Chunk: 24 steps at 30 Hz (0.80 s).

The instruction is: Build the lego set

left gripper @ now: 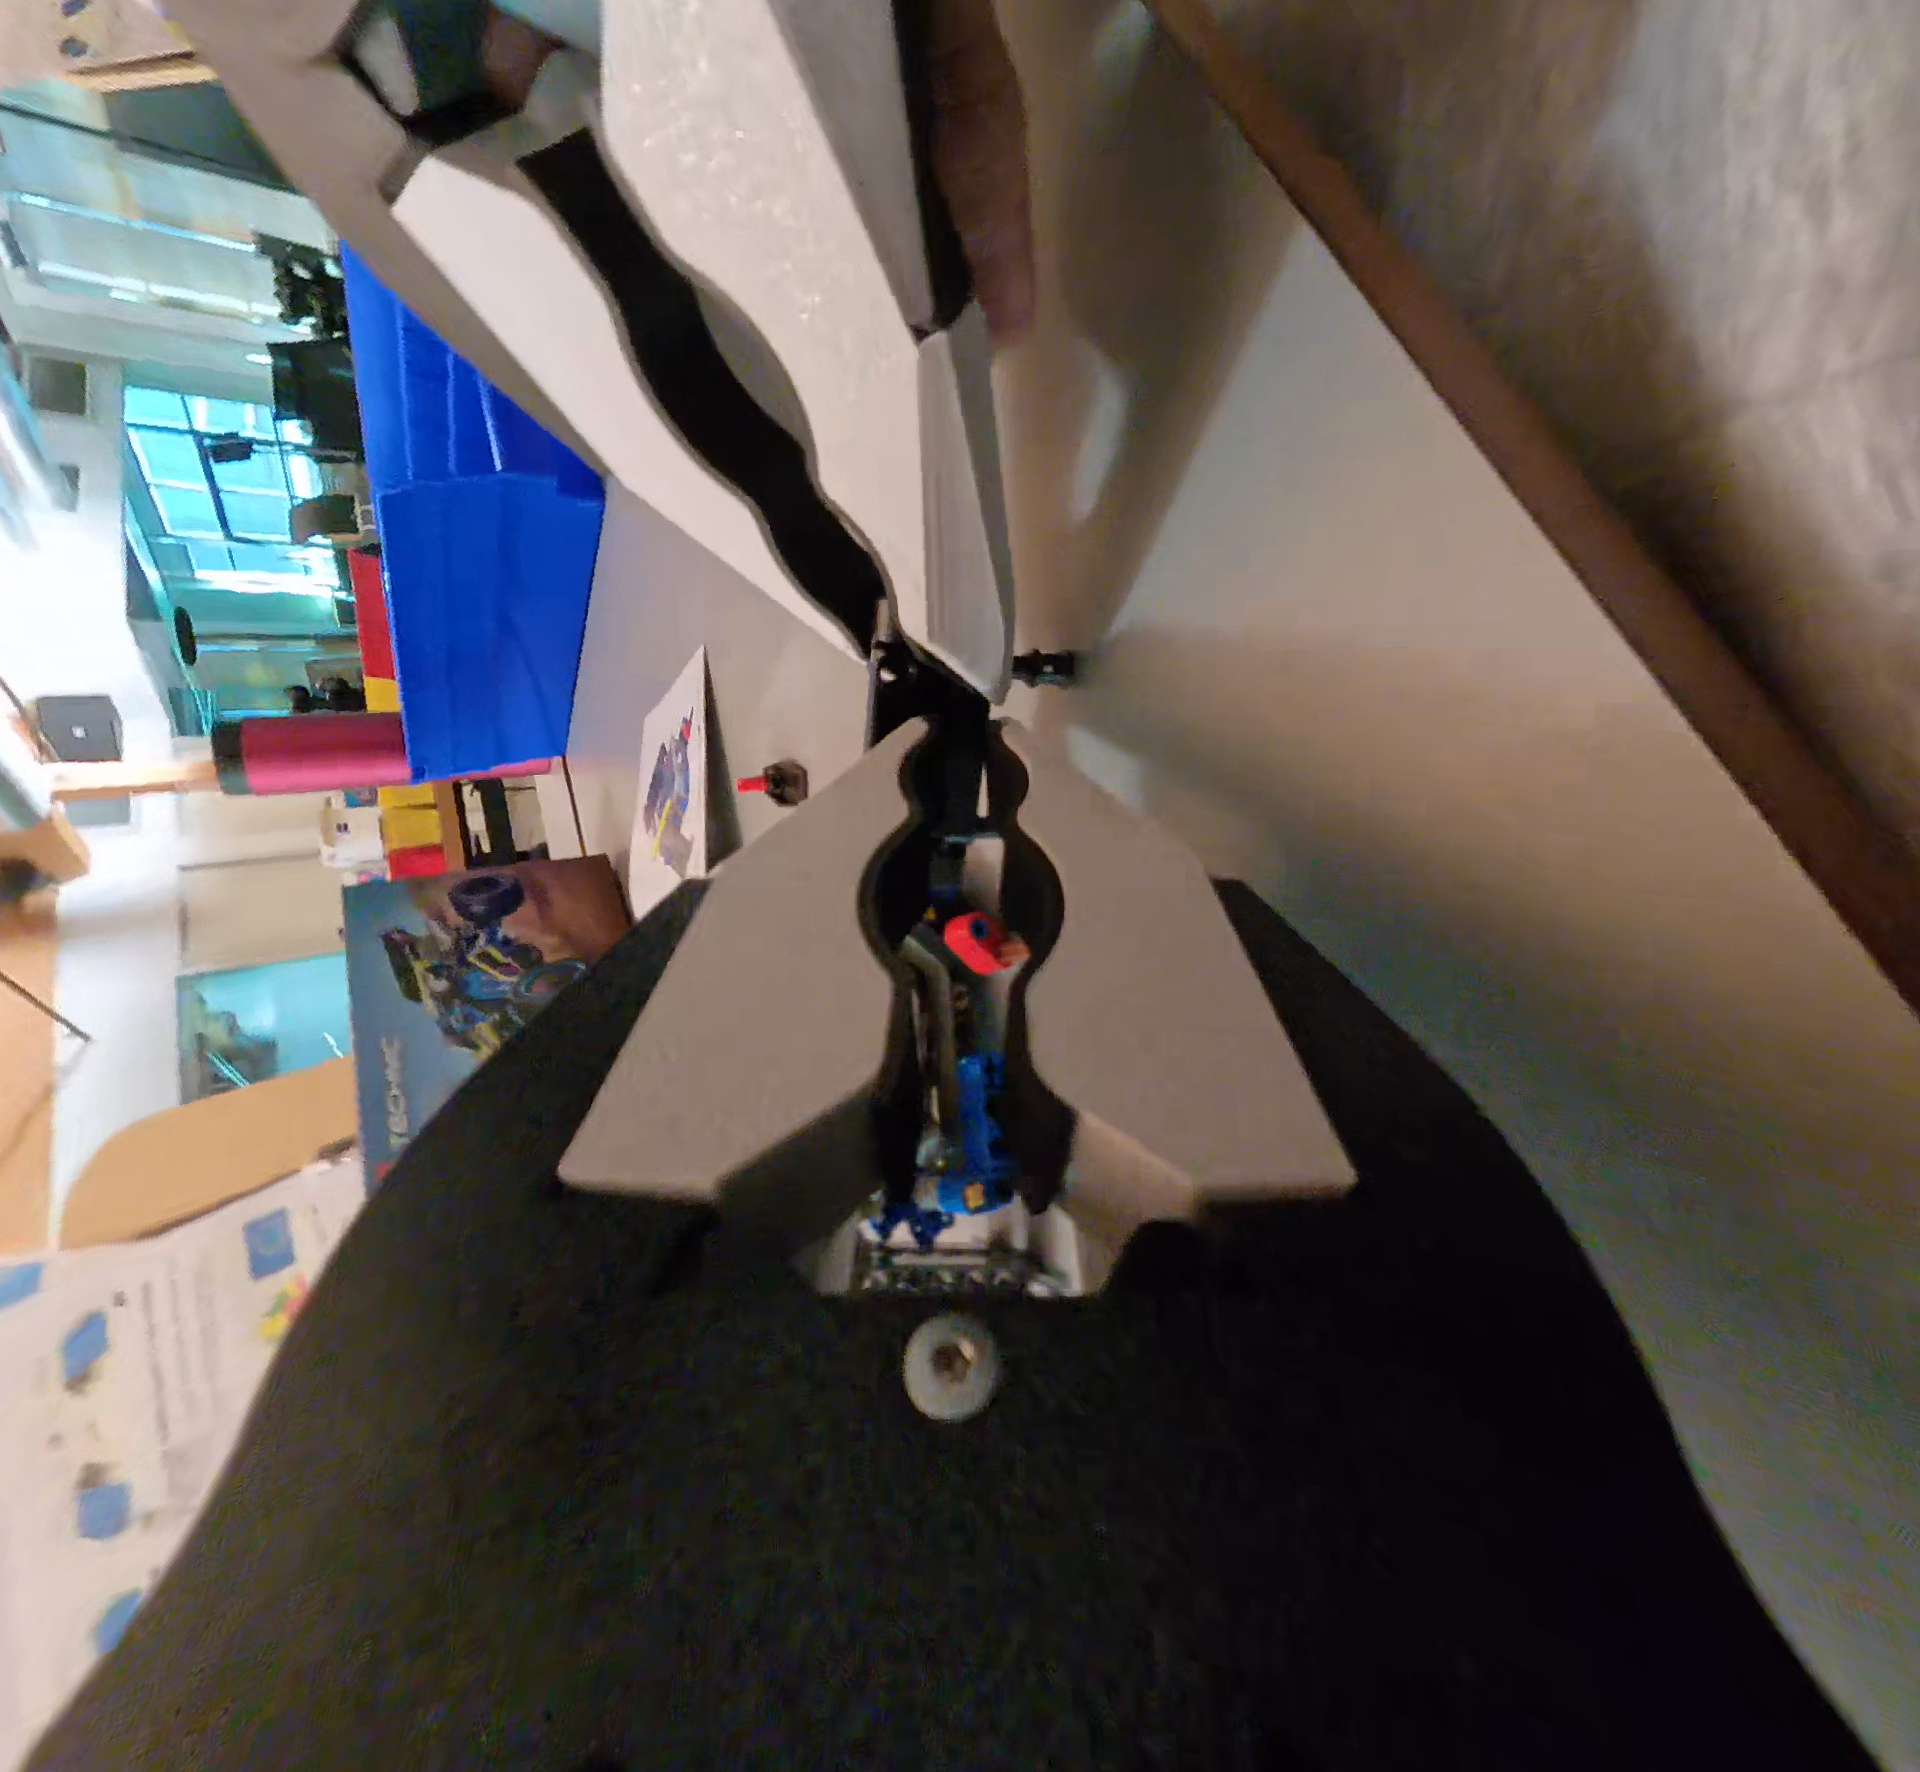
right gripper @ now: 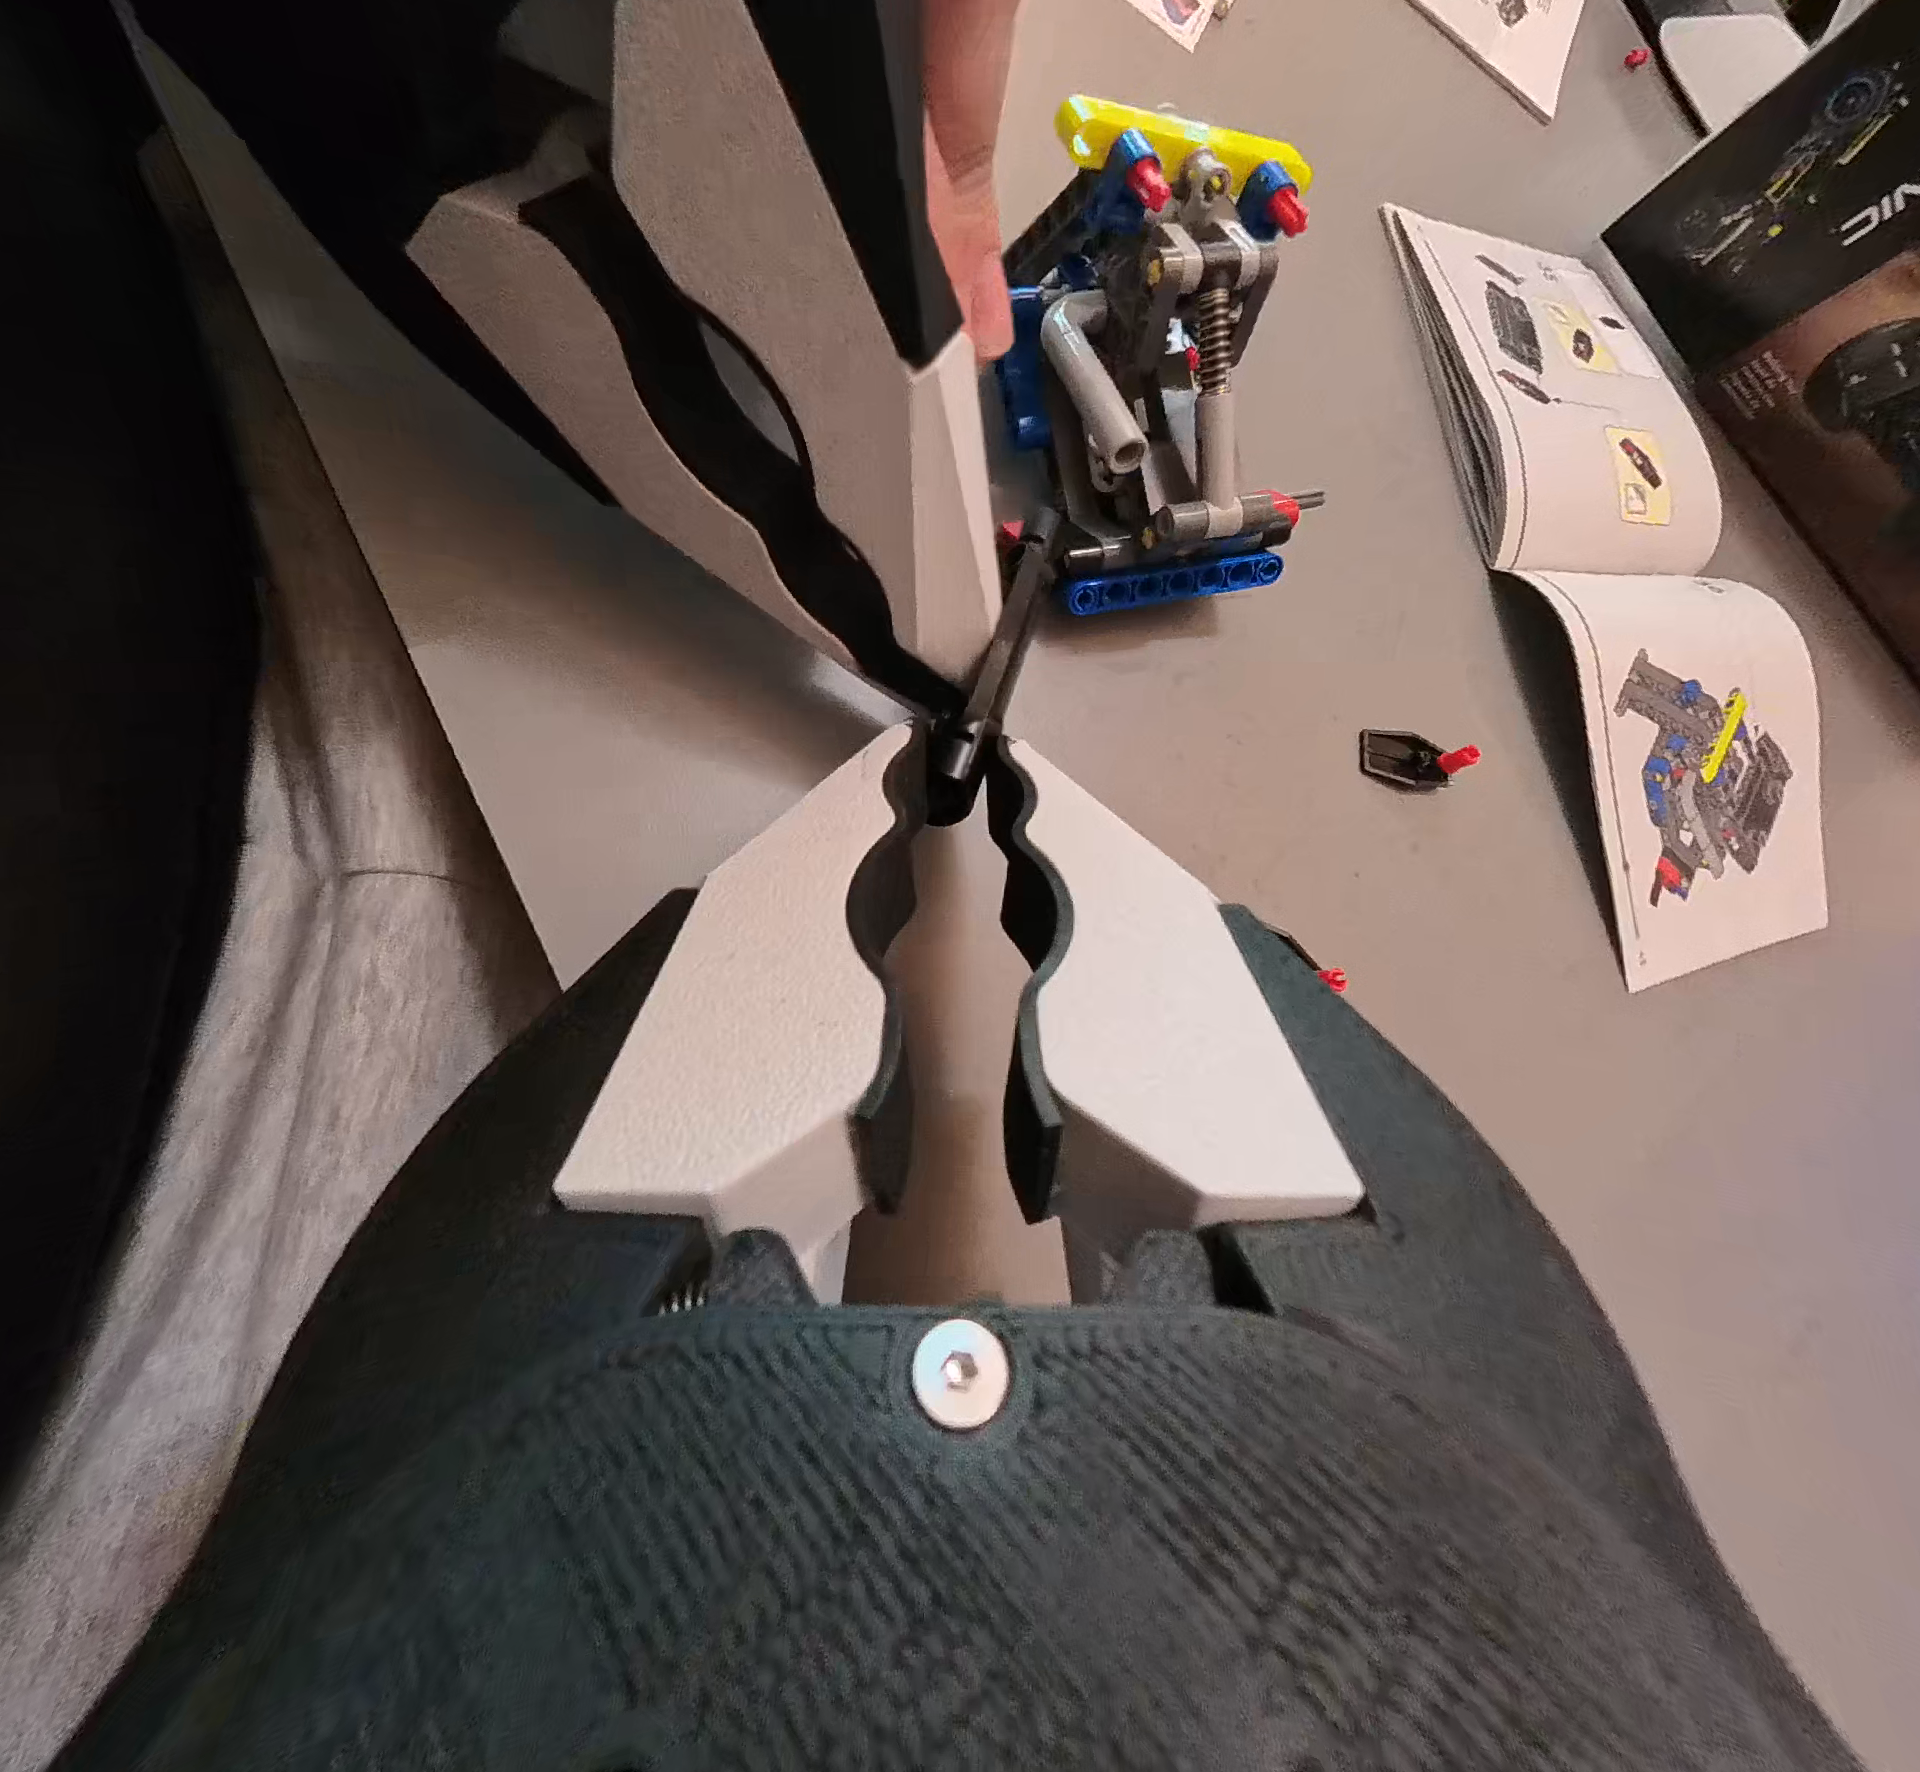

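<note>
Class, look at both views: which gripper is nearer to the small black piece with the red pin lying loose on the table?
Right. The right gripper sits just left of the black piece with the red pin; the left gripper reaches in from farther behind.

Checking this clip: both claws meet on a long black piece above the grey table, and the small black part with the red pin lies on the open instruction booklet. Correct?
Not quite. The small black part with the red pin lies on the bare grey table, beside the open instruction booklet, not on it. The right wrist view shows this. The rest stands.

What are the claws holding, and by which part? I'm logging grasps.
Both claws pinch one black rod: right claw at its near end; left claw just beyond.
</note>
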Each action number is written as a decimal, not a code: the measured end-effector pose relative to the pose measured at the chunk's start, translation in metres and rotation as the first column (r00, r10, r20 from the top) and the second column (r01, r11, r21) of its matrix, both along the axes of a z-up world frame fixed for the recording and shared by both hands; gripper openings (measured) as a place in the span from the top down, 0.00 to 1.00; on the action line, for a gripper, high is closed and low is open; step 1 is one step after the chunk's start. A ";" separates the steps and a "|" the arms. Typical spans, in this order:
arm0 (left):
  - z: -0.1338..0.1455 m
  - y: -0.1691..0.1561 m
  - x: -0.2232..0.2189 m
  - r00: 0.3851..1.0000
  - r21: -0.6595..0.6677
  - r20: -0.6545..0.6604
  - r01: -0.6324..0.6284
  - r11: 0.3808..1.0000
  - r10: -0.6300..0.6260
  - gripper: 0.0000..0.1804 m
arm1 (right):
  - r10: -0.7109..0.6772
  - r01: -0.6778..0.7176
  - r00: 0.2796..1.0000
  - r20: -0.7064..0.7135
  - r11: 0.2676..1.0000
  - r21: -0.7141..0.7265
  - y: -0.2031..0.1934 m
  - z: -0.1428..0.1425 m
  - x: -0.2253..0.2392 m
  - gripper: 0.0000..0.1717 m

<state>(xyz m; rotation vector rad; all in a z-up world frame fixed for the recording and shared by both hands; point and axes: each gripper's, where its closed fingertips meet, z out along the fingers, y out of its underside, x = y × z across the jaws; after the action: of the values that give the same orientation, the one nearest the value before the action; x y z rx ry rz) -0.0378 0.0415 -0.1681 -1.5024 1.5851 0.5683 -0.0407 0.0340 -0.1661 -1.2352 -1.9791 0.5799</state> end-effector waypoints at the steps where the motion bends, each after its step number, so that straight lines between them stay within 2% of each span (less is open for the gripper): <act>1: 0.000 0.000 0.000 0.999 -0.003 -0.033 0.011 1.000 -0.011 0.98 | -0.001 0.001 1.000 -0.002 1.000 0.012 0.000 0.000 0.000 0.95; 11: -0.002 -0.003 0.000 0.945 -0.066 -0.318 0.065 0.996 -0.083 0.99 | 0.004 -0.004 1.000 0.009 0.998 0.066 -0.003 -0.001 0.000 0.95; 16: -0.003 -0.006 -0.001 0.939 -0.063 -0.332 0.069 0.996 -0.086 0.99 | 0.007 -0.008 1.000 0.011 0.996 0.085 -0.007 -0.003 -0.002 0.95; 22: -0.004 -0.008 -0.002 0.941 0.034 -0.333 0.080 0.996 -0.064 0.99 | 0.004 -0.008 1.000 0.025 0.990 0.141 -0.009 -0.003 -0.003 0.95; 24: -0.002 -0.009 -0.003 0.954 0.083 -0.298 0.066 0.994 -0.039 0.99 | 0.006 -0.013 0.999 0.038 0.982 0.189 -0.010 -0.002 -0.003 0.95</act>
<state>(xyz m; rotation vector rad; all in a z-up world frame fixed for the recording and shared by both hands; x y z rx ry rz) -0.0404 0.0326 -0.1705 -1.3482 1.7936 0.8566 -0.0439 0.0242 -0.1682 -1.1273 -2.0206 0.3655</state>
